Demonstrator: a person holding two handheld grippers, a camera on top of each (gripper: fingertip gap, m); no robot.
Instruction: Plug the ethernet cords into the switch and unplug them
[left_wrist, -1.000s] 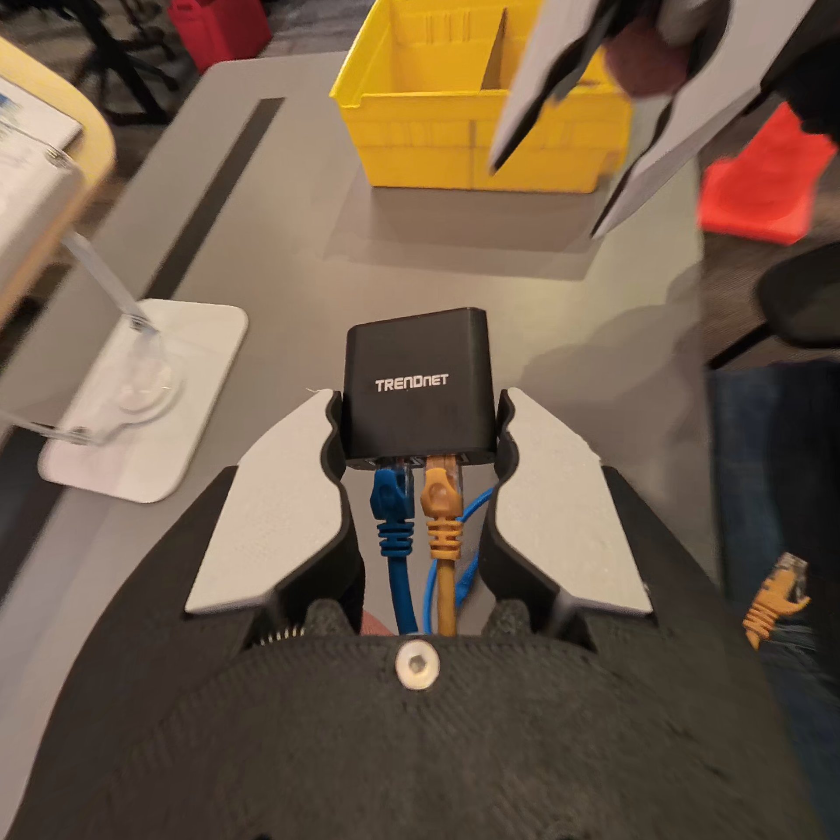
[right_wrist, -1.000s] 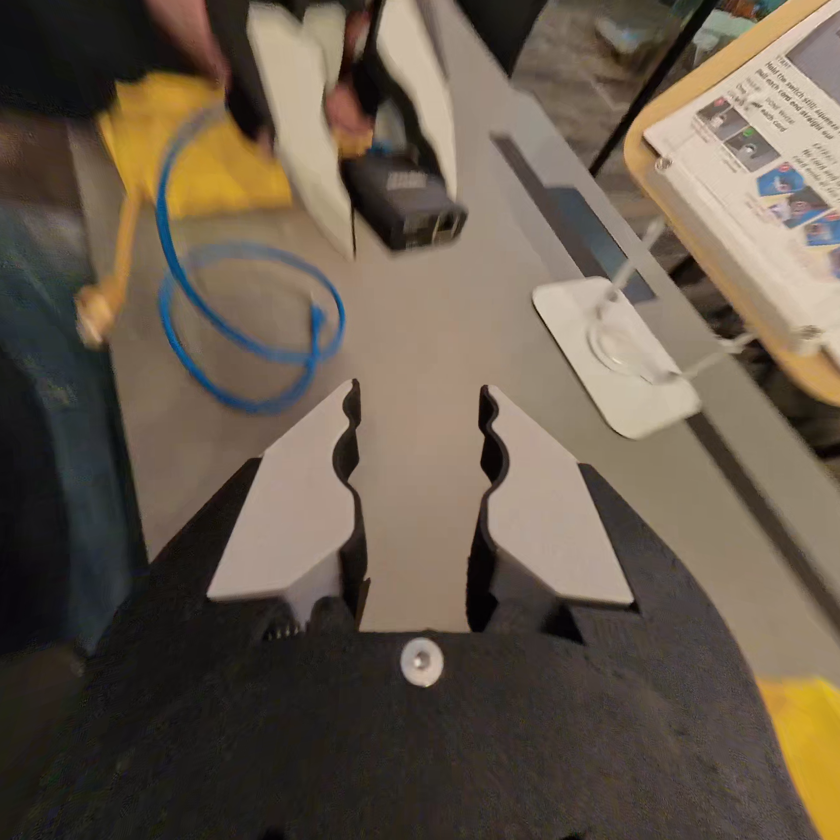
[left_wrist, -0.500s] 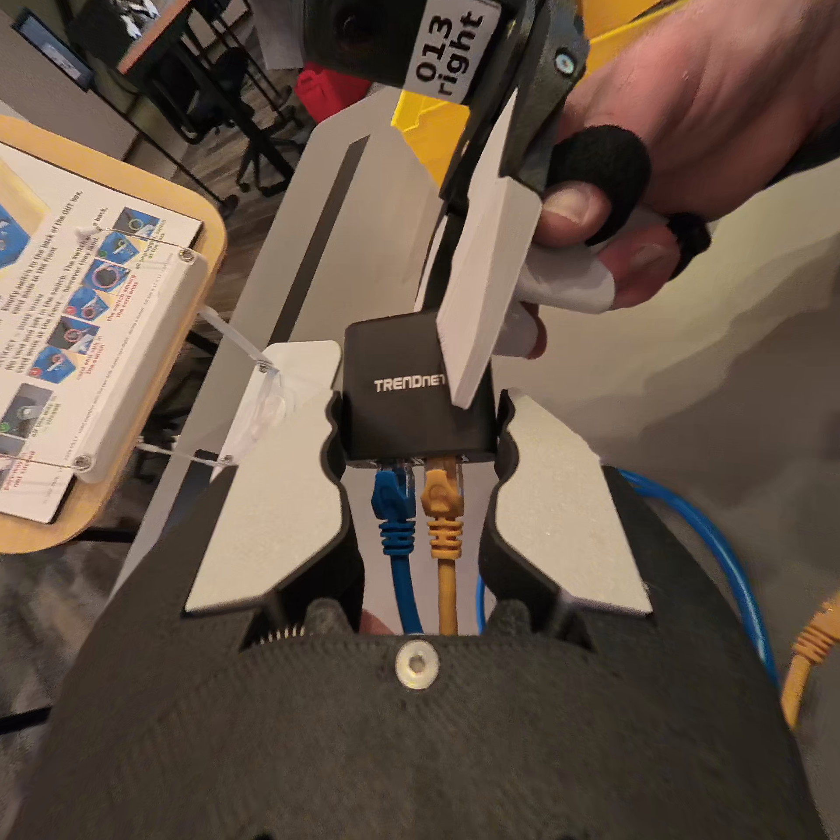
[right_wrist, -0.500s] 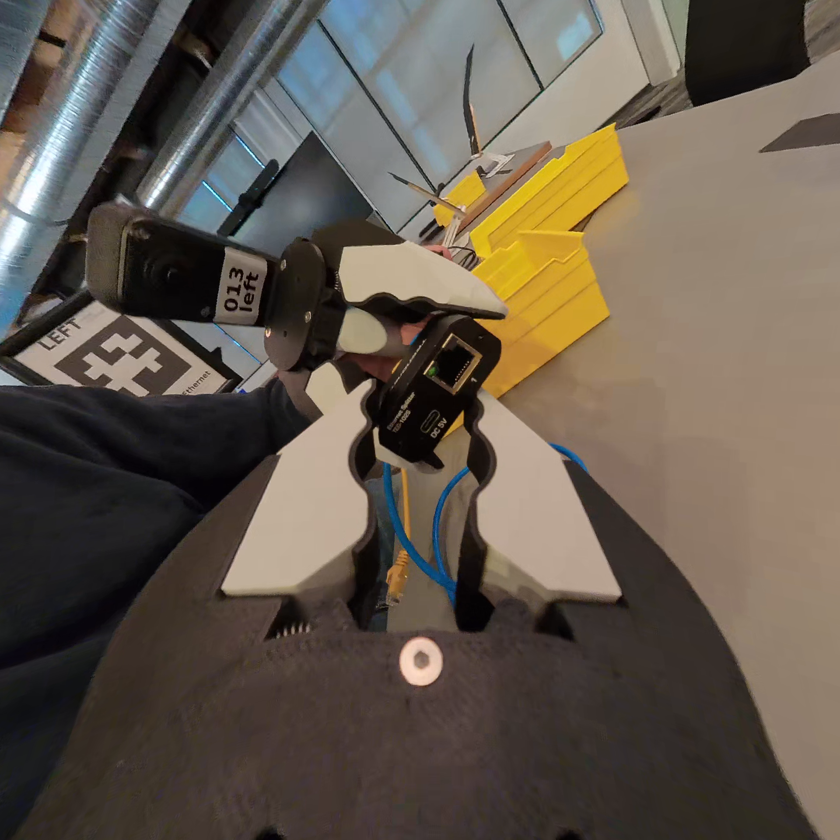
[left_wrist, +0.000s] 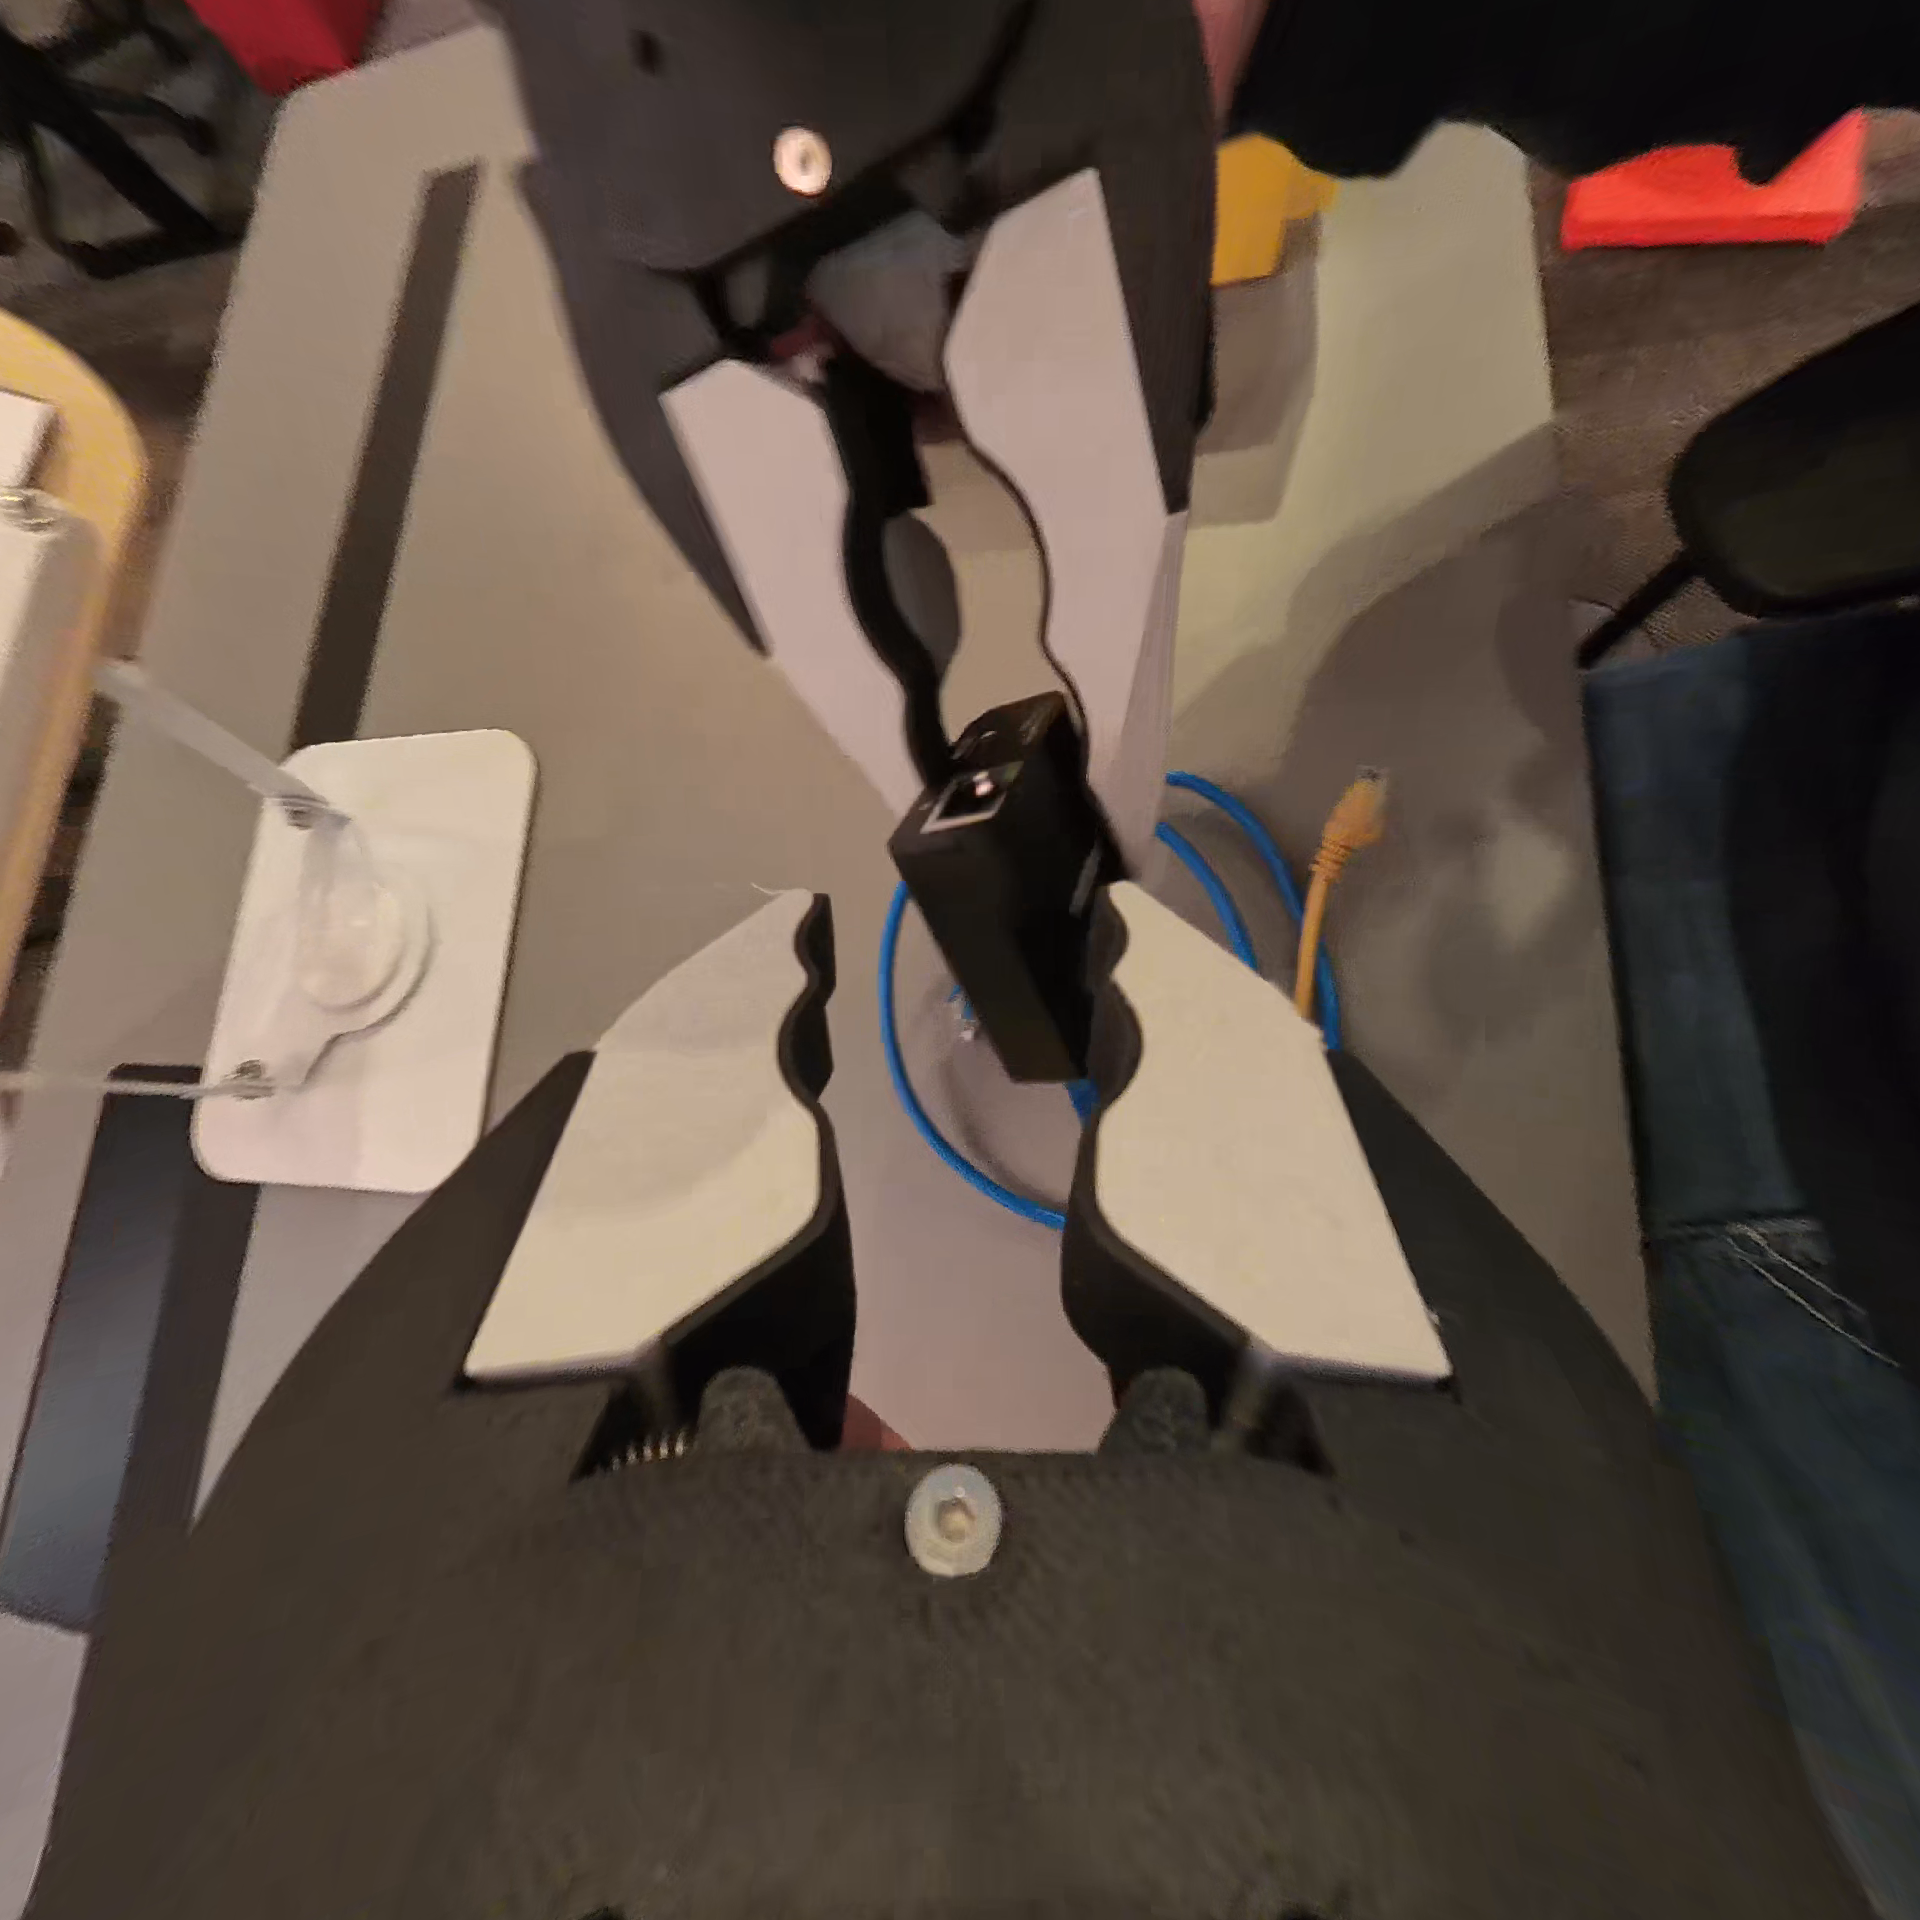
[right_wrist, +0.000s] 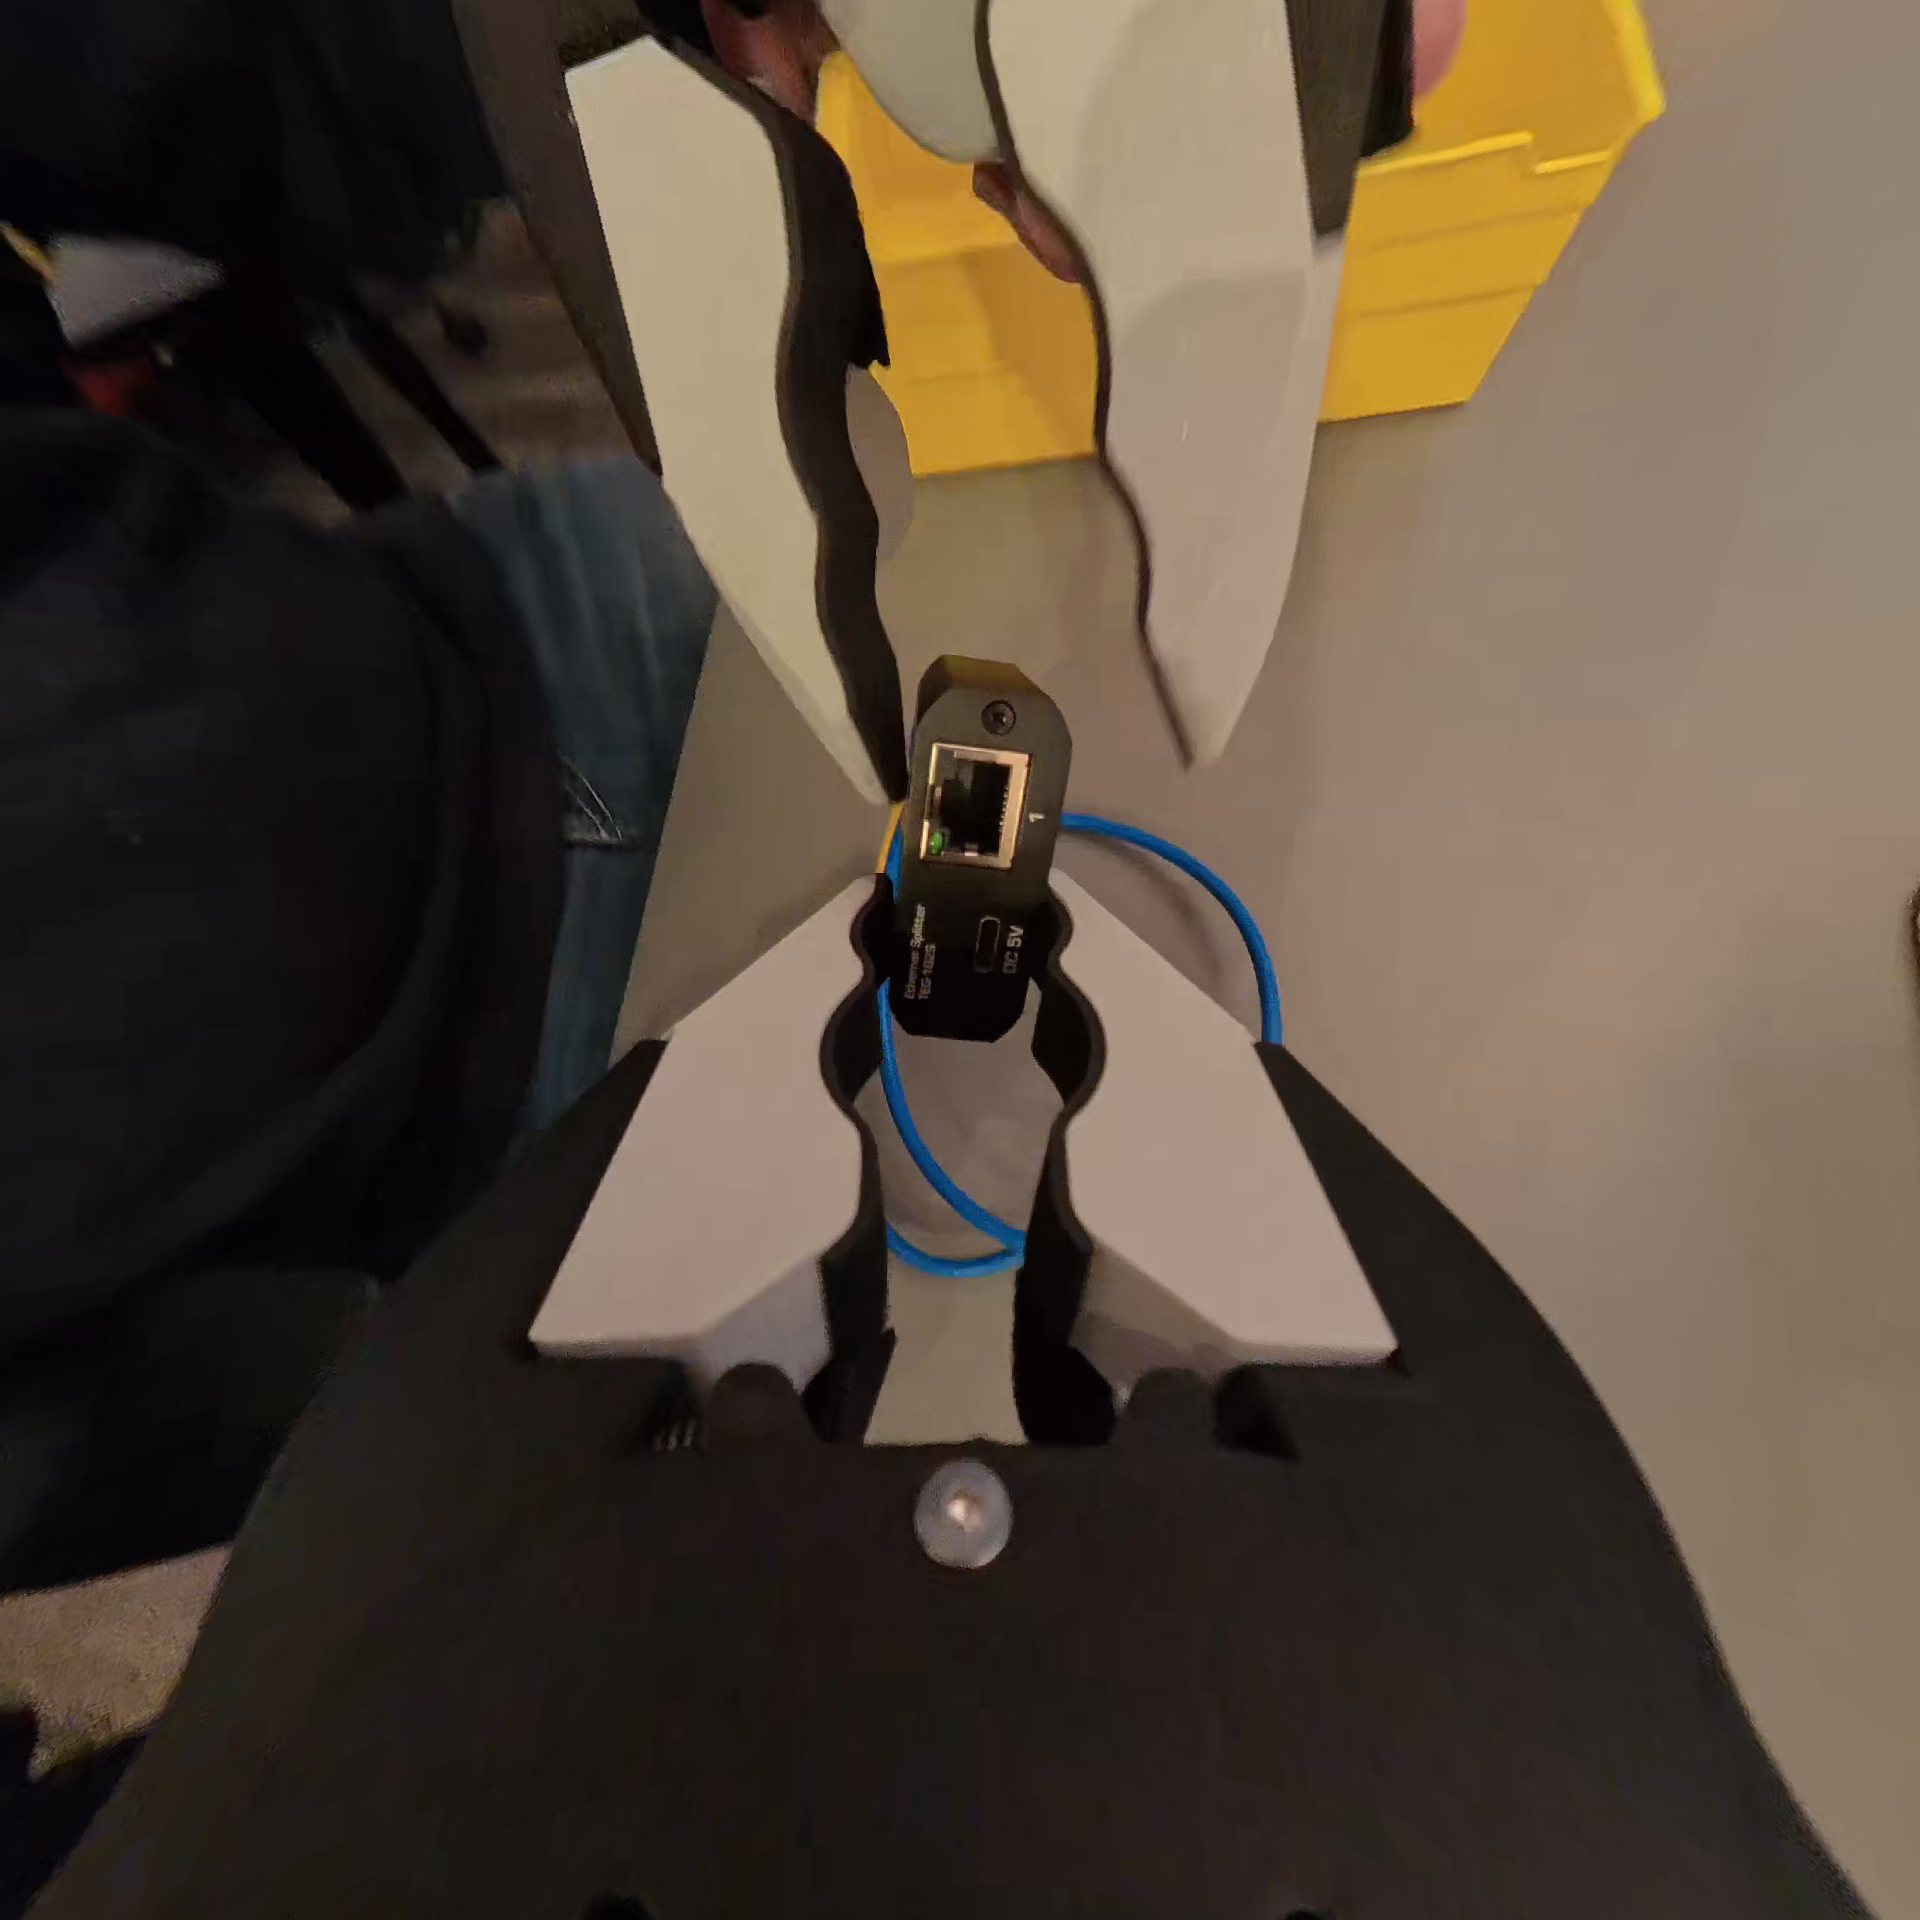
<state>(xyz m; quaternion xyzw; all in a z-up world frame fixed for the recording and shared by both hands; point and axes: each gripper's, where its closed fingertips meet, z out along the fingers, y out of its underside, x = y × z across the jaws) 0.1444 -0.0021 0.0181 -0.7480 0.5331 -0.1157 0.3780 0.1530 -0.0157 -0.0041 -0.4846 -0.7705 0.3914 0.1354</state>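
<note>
The small black switch (right_wrist: 977, 852) is held in the air over the grey table (right_wrist: 1558, 727), clamped at its lower half by my right gripper (right_wrist: 966, 904). An empty port with a green light faces the right wrist camera. My left gripper (left_wrist: 966, 904) is open, with the switch (left_wrist: 997, 894) between its fingertips, close to the right one. The right gripper (left_wrist: 1023, 810) reaches in from the top of that view. A blue cord (left_wrist: 914, 1081) loops on the table below, and its loop also shows in the right wrist view (right_wrist: 1236, 935). An orange plug (left_wrist: 1351, 831) lies free. The switch's far end is hidden.
A yellow bin (right_wrist: 1455, 260) stands at the back of the table. A white stand base (left_wrist: 364, 956) with a clear holder sits to the left, beside a wooden table edge (left_wrist: 94, 447). A person's jeans (left_wrist: 1766, 1039) are at the right. A red object (left_wrist: 1714, 197) lies on the floor. Left and right tips are no more than a few centimetres apart.
My left gripper has opened and let go of the switch. My right gripper has closed on it and now holds it. Both views have swung round.
</note>
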